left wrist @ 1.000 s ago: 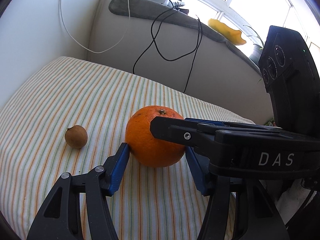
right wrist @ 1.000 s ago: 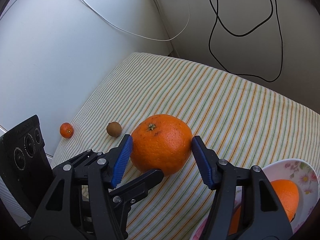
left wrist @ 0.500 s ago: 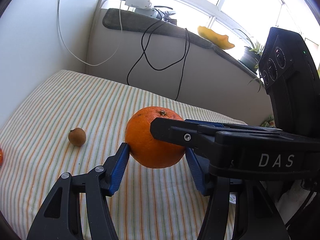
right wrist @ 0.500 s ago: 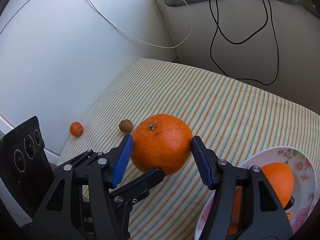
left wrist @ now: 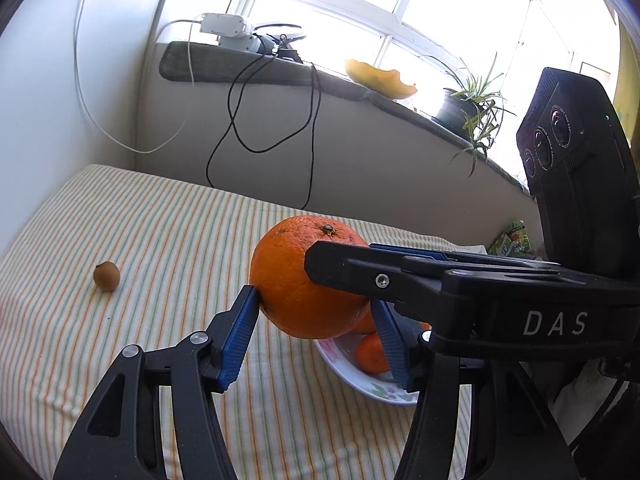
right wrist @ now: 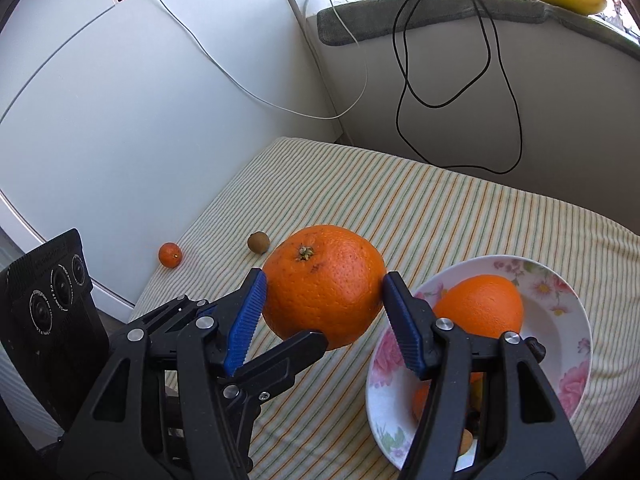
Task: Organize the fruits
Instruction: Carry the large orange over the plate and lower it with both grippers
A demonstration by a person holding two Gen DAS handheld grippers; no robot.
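Above the striped worktop (right wrist: 460, 216), my left gripper (left wrist: 316, 320) and right gripper (right wrist: 322, 304) both clamp one big orange (right wrist: 324, 284), beside the floral bowl (right wrist: 560, 292).

Daylight enters through the window (left wrist: 420, 12) ahead of the left gripper (left wrist: 316, 322); the panes are blown out to white. The sill (left wrist: 280, 72) and wall below it sit in shade. The orange (right wrist: 324, 286) between the right gripper (right wrist: 322, 320) fingers is sharp, evenly lit. Strong fisheye bending at edges; dark vignette in corners. No motion blur.
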